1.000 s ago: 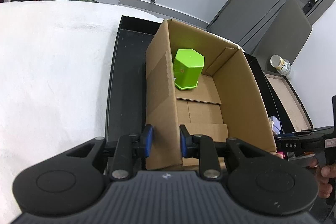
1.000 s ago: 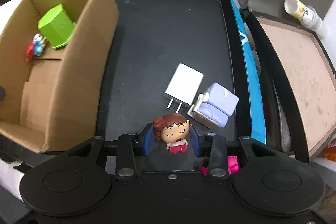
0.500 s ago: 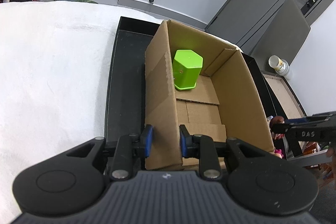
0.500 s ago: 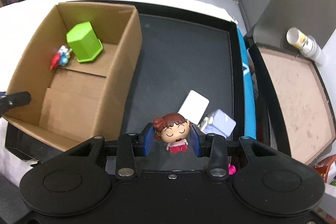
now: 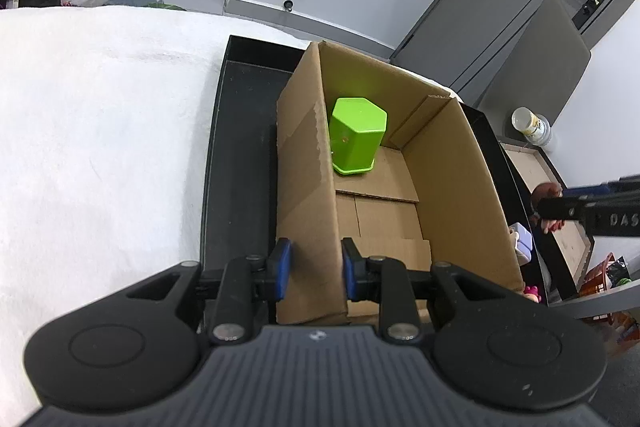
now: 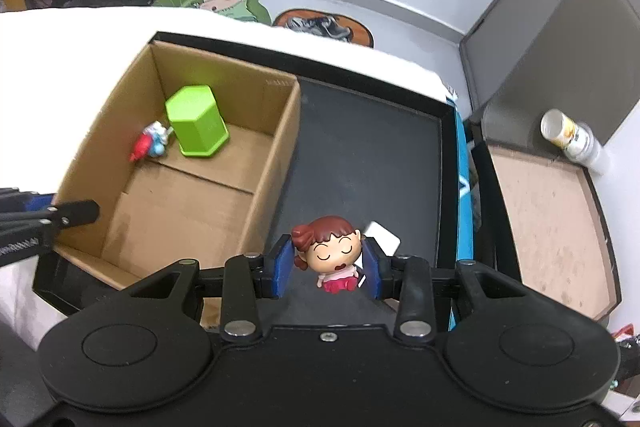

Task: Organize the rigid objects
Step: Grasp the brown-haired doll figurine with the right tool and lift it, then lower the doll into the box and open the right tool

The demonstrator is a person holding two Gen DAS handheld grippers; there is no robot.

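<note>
Cardboard box (image 5: 448, 187) on black tray (image 5: 236, 163), left wall clamped by left gripper (image 5: 314, 269) at 6 o'clock; green hexagonal block (image 5: 357, 135) inside at 12 o'clock.

Doll figurine (image 6: 330, 253) pinched in right gripper (image 6: 327, 267), above tray at 6 o'clock; box at 9 o'clock; white charger (image 6: 384, 237) just behind.

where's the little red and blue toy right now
In the right wrist view it lies inside the cardboard box, on the floor at its far left, right beside the green hexagonal container: small figure.

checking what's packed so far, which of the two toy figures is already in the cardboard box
The small red and blue figure, lying beside the green hexagonal container inside the cardboard box. The brown-haired doll is outside it, clamped in the right hand-held gripper.
</note>
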